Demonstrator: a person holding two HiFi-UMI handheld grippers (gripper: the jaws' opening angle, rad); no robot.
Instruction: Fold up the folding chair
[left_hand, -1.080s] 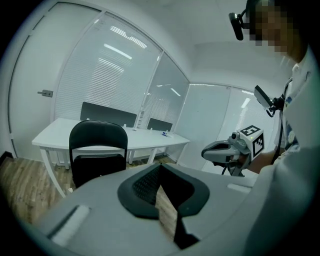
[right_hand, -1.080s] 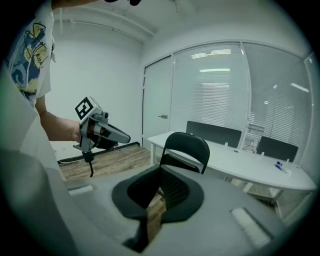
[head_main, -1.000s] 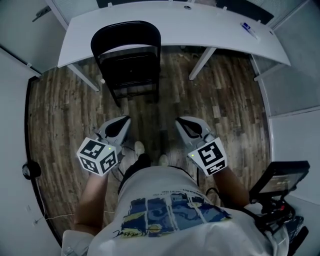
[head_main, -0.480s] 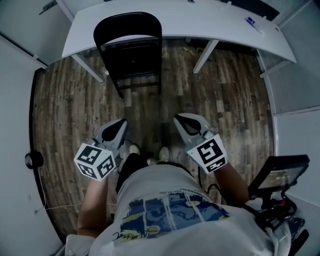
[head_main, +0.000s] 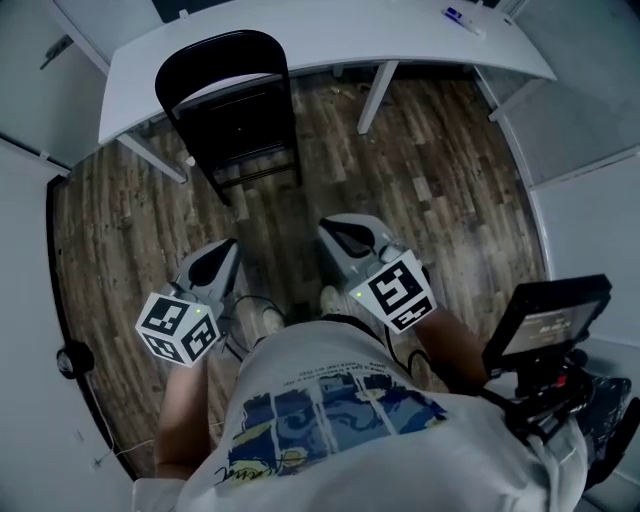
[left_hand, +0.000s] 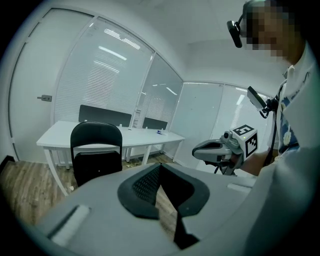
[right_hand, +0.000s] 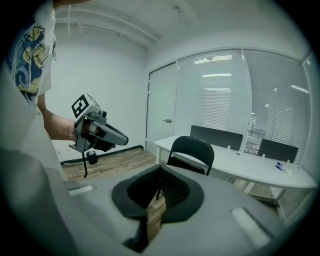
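Head view: the folding chair (head_main: 238, 125) stands unfolded at the upper left of the frame, close against the white surface (head_main: 300, 35) and well apart from both claws. The left claw (head_main: 224, 250) and right claw (head_main: 334, 232) hover at lower centre over the wooden floor (head_main: 430, 190), touching nothing.

Left gripper view: the jaws are pressed together with nothing between them, and the chair sits at the left of the frame beyond the tips.

Right gripper view: same story, jaws closed and empty, with the chair just right of centre behind them.

The danger from here, I'd say: reach the chair with the claws closed and there's no grip on the backrest. Folding this near the surface could also knock the chair against its edge or tip it over.
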